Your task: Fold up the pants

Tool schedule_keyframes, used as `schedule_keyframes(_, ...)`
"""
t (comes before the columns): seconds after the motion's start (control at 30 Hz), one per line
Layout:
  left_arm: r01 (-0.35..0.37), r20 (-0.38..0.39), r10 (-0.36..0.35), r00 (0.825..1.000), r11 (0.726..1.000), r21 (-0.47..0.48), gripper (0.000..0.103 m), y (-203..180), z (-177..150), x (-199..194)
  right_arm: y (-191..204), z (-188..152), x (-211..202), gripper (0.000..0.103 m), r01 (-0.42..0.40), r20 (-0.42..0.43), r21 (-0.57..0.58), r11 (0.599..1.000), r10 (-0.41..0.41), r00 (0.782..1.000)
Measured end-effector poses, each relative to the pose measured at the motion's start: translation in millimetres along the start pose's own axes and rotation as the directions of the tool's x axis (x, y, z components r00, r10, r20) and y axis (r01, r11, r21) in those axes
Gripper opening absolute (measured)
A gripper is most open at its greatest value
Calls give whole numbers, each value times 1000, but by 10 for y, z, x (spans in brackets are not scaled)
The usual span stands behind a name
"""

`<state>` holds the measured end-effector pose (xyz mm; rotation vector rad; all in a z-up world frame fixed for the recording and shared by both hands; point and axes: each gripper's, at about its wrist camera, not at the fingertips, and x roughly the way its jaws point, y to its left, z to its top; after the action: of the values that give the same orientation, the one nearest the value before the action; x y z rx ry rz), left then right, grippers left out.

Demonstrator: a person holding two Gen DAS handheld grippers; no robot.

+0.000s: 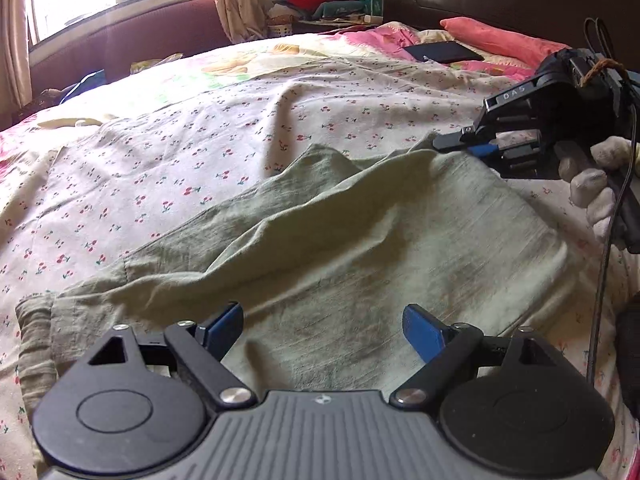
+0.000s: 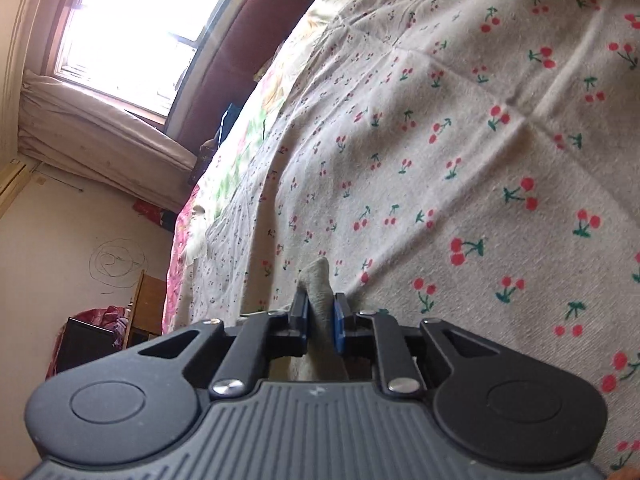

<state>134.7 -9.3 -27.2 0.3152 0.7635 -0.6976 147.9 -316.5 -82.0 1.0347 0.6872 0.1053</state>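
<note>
Folding step under way: right gripper (image 2: 320,320) clenched on pants (image 1: 360,240) edge; left gripper (image 1: 323,330) released above cloth; next, carry edge across

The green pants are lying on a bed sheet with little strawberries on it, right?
Almost. The pants are green and lie on the bed sheet, but the little pictures are red cherries on green stems, not strawberries. The right wrist view shows them up close.

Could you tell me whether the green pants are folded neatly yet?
Not yet: the pants lie rumpled, one edge pinched in the right hand-held gripper.
</note>
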Motion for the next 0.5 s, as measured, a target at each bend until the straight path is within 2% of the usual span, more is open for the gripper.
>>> schedule_keyframes(0.03, 8, 16, -9, 1000, 1000, 24, 99, -51, 83, 1, -20, -34, -69, 17, -14, -5, -3, 1000, 14, 1000)
schedule_keyframes(0.13, 35, 38, -39, 999, 995, 89, 99, -179, 351, 139, -91, -173, -355, 32, -34, 10, 9, 999, 34, 999)
schedule_keyframes(0.2, 80, 31, -85, 996, 990, 117, 99, -281, 549, 339, -162, -284, -484, 33, -80, -11, 48, 996, 80, 997)
schedule_keyframes(0.27, 112, 9, -115, 993, 979, 171, 99, -412, 754, 568, -195, -382, -548, 34, -91, -64, 62, 994, 95, 993)
schedule_keyframes(0.37, 58, -9, -58, 998, 963, 264, 99, -543, 1005, 922, -201, -520, -604, 39, -78, -109, 11, 997, 79, 991)
schedule_keyframes(0.5, 32, -101, -3, 995, 956, 291, 103, -497, 1255, 1424, -172, -638, -481, 38, -24, -183, -47, 999, 15, 983)
